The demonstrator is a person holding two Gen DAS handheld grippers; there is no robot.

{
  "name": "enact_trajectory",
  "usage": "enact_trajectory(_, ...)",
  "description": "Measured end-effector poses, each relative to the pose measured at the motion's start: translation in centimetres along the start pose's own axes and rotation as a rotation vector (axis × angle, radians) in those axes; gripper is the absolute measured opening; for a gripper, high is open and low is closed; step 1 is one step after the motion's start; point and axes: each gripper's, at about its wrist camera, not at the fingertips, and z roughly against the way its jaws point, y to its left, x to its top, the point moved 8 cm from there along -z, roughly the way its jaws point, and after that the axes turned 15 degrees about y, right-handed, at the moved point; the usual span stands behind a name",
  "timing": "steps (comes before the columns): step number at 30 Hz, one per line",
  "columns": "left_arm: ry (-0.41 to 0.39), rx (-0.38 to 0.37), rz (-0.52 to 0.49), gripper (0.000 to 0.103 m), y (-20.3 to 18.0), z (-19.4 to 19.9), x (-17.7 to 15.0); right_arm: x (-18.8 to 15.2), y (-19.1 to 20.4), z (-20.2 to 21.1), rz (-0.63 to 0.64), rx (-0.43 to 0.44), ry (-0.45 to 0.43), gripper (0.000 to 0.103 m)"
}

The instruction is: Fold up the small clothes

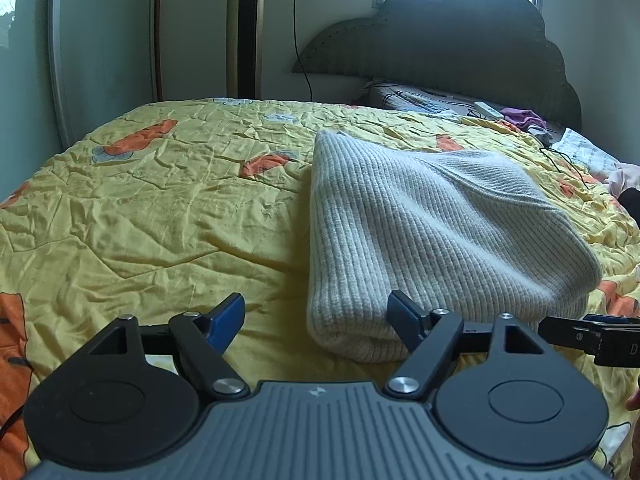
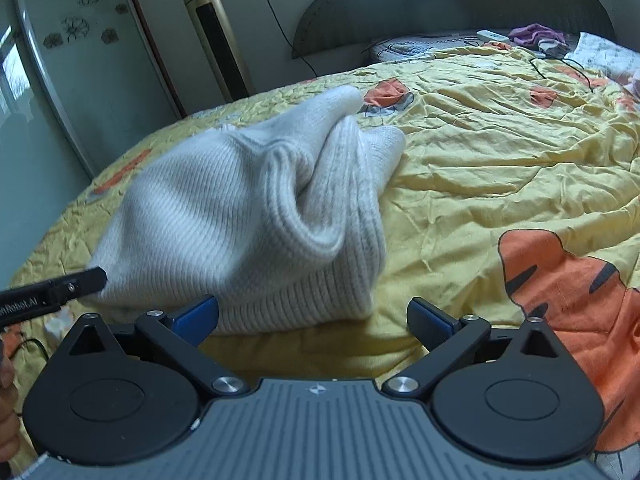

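A gold tower fan (image 1: 246,28) stands behind the yellow quilt (image 1: 140,200), beside a dark headboard (image 1: 460,40).

The left gripper (image 1: 316,318) is built from a grey ribbed body bearing a small white emblem, flanked by two round black discs with triangular cut-outs. Black link arms are fastened with silver screws (image 1: 403,384), and blue pads are fitted to the black fingers (image 1: 226,316). The right gripper (image 2: 314,316) is made the same way. White lettering is printed on the black finger seen at the left edge of the right wrist view, only partly readable.
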Motion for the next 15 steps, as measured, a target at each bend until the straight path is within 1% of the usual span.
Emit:
enact_trajectory(10,-0.004,0.018,-0.006,0.08,-0.2,0.2,-1.1,-0.7,0.3,0.0,0.022,-0.021,0.009,0.102)
enact_trajectory(15,0.02,0.041,-0.003,0.081,-0.1,-0.6,-2.6,-1.2,0.5,-0.2,0.047,-0.058,0.008,0.103)
